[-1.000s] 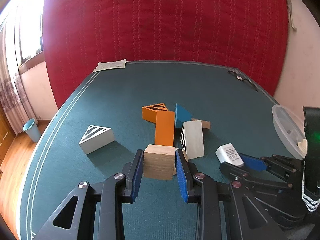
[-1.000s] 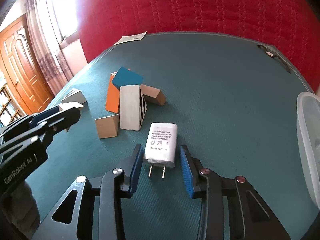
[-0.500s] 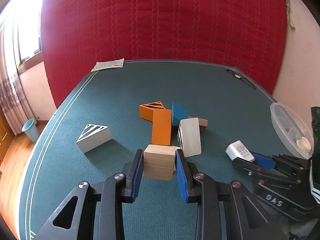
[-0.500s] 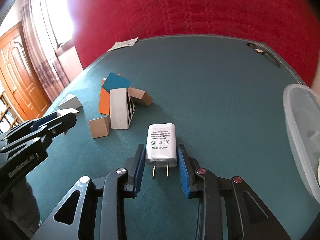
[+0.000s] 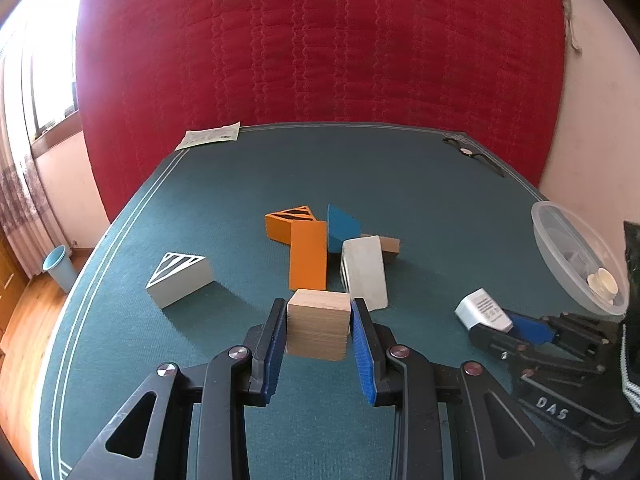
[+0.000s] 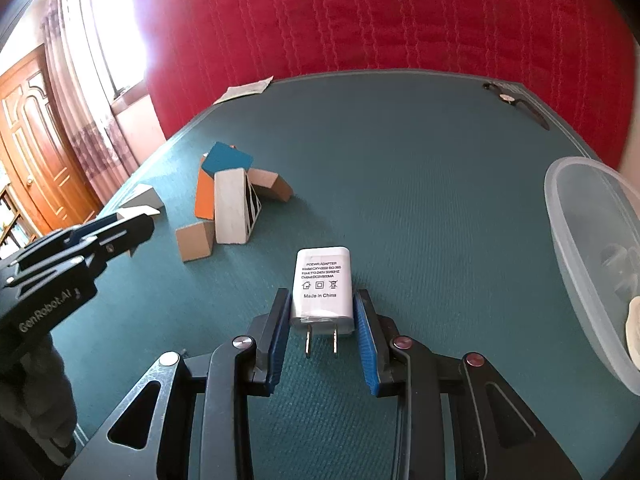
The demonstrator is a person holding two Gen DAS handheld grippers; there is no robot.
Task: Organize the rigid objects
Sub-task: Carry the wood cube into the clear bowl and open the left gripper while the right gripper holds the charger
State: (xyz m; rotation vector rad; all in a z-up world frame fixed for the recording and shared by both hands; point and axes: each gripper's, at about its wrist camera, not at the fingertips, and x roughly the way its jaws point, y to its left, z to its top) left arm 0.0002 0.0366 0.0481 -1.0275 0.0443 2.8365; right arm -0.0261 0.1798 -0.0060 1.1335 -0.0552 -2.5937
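Left gripper (image 5: pixel 318 322): ribbed blue pads clamped on both side faces of a plain wooden block (image 5: pixel 318 323), squarish, with visible end grain. The block sits at the near edge of the block pile, on the green felt table (image 5: pixel 240 200).

Right gripper (image 6: pixel 322 312): jaws have just been closing and now pinch the smooth white power adapter (image 6: pixel 322 290), a rounded rectangular body with printed label up and two flat metal prongs pointing back toward the camera. The adapter lies to the right of the pile, between it and the clear plastic container (image 6: pixel 592 264).

Pile, seen from the left wrist: a flat orange slab (image 5: pixel 308 260) leaning on an orange wedge (image 5: pixel 286 222) with black stripes; a blue wedge (image 5: pixel 340 226) just beside it; a matte white wedge (image 5: pixel 366 272) touching the slab's right; a tan block (image 5: pixel 390 246) behind that. A white striped wedge (image 5: pixel 180 278) stands apart, left of the pile.

The container is translucent and thin-walled, with a pale round object inside; identity unclear.

Far from the pile: a paper sheet (image 5: pixel 210 136) at the far-left table corner. Quilted red fabric (image 5: pixel 320 40) backs the table.
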